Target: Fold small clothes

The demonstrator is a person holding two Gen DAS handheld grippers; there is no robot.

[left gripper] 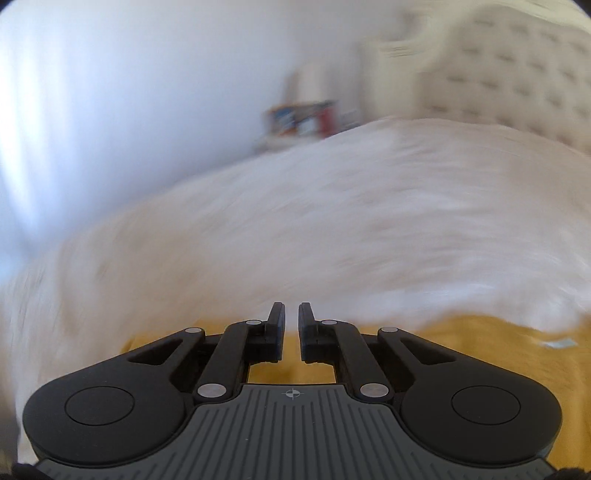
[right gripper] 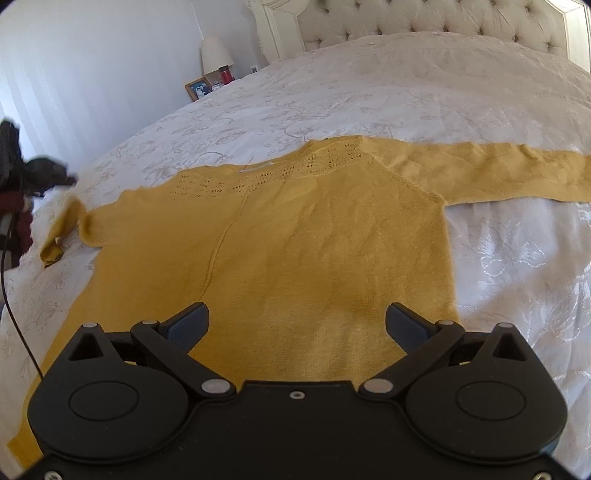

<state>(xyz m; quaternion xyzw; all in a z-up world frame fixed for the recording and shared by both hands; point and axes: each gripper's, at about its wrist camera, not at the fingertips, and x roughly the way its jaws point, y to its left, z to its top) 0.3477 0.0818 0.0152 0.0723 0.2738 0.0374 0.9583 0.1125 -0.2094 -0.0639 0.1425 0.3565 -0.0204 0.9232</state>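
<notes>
A mustard-yellow knitted sweater (right gripper: 295,229) lies spread flat on the white bed cover (right gripper: 369,85), neckline toward the headboard. Its right sleeve (right gripper: 498,173) stretches straight out to the right. The left sleeve (right gripper: 62,236) is crumpled and partly raised at the bed's left edge. My right gripper (right gripper: 295,314) hovers open over the sweater's lower body, with nothing between its fingers. In the blurred left wrist view, my left gripper (left gripper: 291,306) is shut with no cloth visible between its fingertips, and a strip of the sweater (left gripper: 461,332) shows beneath it.
A tufted headboard (right gripper: 424,18) stands at the far end of the bed. A lamp (right gripper: 216,55), a photo frame (right gripper: 199,88) and a red bottle (right gripper: 226,75) sit beside it. A dark blurred shape (right gripper: 40,173) and a black cable (right gripper: 11,314) are at the left edge.
</notes>
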